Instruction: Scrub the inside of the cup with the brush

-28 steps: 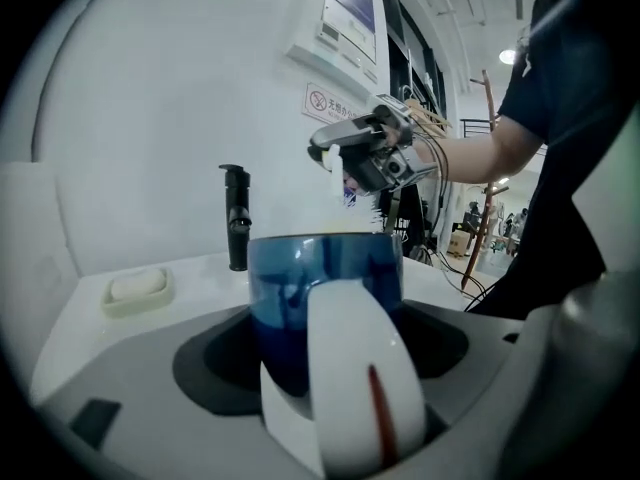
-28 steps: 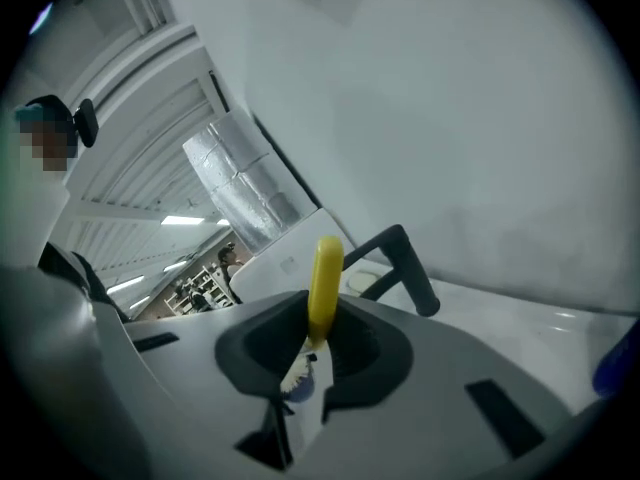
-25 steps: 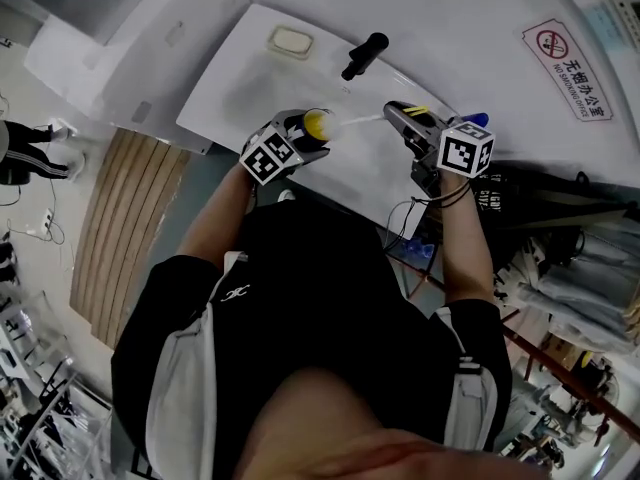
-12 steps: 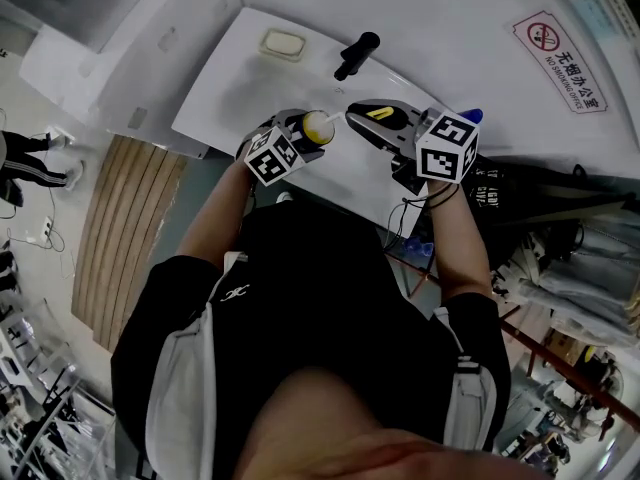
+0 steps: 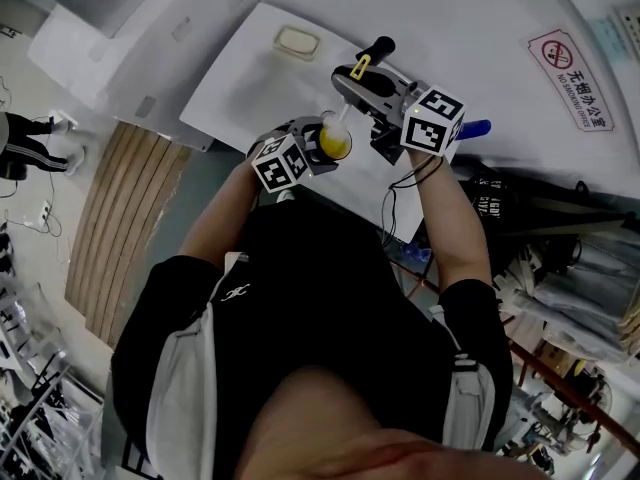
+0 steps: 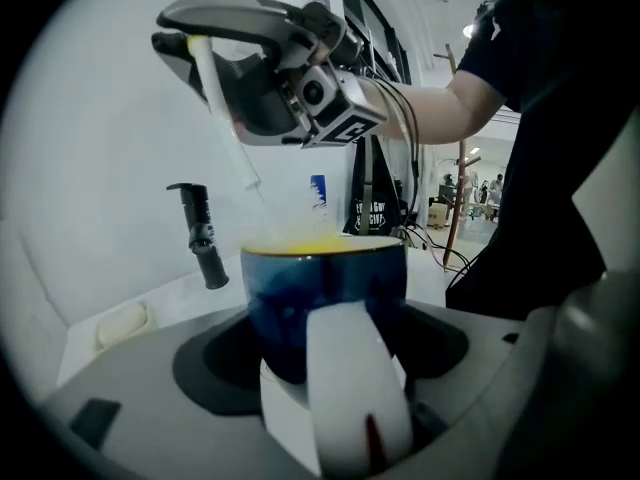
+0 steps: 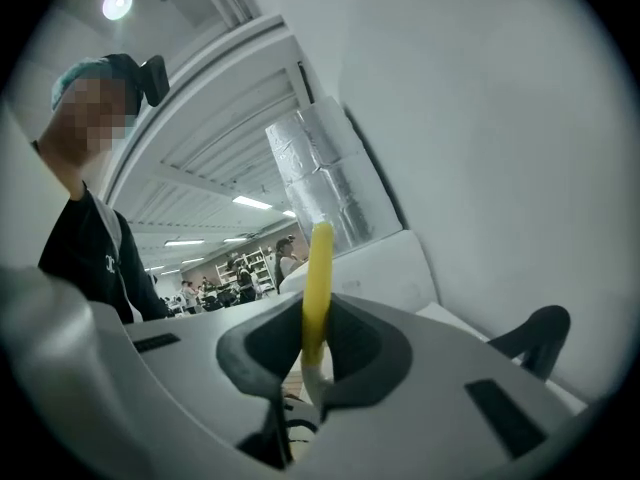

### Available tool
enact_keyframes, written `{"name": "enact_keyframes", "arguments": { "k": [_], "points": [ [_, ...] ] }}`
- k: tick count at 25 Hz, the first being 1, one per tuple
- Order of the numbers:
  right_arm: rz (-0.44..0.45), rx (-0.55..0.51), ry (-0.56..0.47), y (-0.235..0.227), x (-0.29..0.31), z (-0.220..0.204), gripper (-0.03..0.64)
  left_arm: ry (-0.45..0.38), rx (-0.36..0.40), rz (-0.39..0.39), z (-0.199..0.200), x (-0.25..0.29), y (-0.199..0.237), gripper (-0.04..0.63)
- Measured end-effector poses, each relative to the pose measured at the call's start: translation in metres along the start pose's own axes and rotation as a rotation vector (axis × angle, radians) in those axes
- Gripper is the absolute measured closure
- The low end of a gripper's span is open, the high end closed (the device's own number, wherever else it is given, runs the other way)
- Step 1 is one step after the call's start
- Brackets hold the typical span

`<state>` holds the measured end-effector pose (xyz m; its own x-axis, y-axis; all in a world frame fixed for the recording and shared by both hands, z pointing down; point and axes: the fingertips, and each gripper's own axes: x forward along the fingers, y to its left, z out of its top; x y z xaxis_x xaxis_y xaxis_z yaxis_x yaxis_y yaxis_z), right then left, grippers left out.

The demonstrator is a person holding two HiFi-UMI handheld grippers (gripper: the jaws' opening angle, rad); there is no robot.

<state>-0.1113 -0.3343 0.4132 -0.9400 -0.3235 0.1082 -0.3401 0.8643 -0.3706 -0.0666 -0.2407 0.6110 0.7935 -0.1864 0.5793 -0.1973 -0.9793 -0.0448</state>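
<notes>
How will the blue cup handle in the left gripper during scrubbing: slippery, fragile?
The cup looks glossy, probably glazed ceramic, so likely rigid, somewhat slippery and breakable if dropped. The left gripper grips low on its wall, so sideways brush pressure might tilt it.

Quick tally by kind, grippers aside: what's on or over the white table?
blue cup with yellow inside: 1
brush with white shaft and yellow handle: 1
black cylindrical handle: 1
cream rectangular block: 1
small blue object, kind unclear: 1
Total: 5
</notes>
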Motion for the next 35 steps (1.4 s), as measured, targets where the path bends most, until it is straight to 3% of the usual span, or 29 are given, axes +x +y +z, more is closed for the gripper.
{"name": "enact_keyframes", "arguments": {
  "k": [4, 8, 12, 18, 21, 25, 35],
  "points": [
    [-0.081, 0.062, -0.035, -0.029, -0.007, -0.003, 0.562, -0.004, -0.001, -0.006, -0.002, -0.005, -0.002, 0.201],
    [-0.203, 0.120, -0.004, -0.061, -0.027, -0.015, 0.568, -0.041, -0.025, -0.021, 0.002, -0.008, -0.005, 0.201],
    [-0.252, 0.186, 0.019, -0.076, -0.055, -0.023, 0.568, -0.073, -0.063, -0.033, 0.005, -0.007, -0.004, 0.201],
    [-0.295, 0.255, 0.101, -0.077, -0.107, -0.049, 0.571, -0.153, -0.213, -0.023, 0.006, -0.010, 0.011, 0.201],
    [-0.272, 0.232, 0.191, -0.057, -0.122, -0.065, 0.574, -0.135, -0.233, 0.000, 0.000, -0.010, 0.021, 0.201],
    [-0.179, 0.174, 0.253, -0.021, -0.124, -0.073, 0.578, -0.112, -0.257, 0.024, -0.007, -0.009, 0.032, 0.201],
    [0.036, -0.020, 0.205, 0.044, -0.071, -0.033, 0.594, -0.003, -0.193, -0.007, -0.012, 0.006, 0.022, 0.201]
  ]
}}
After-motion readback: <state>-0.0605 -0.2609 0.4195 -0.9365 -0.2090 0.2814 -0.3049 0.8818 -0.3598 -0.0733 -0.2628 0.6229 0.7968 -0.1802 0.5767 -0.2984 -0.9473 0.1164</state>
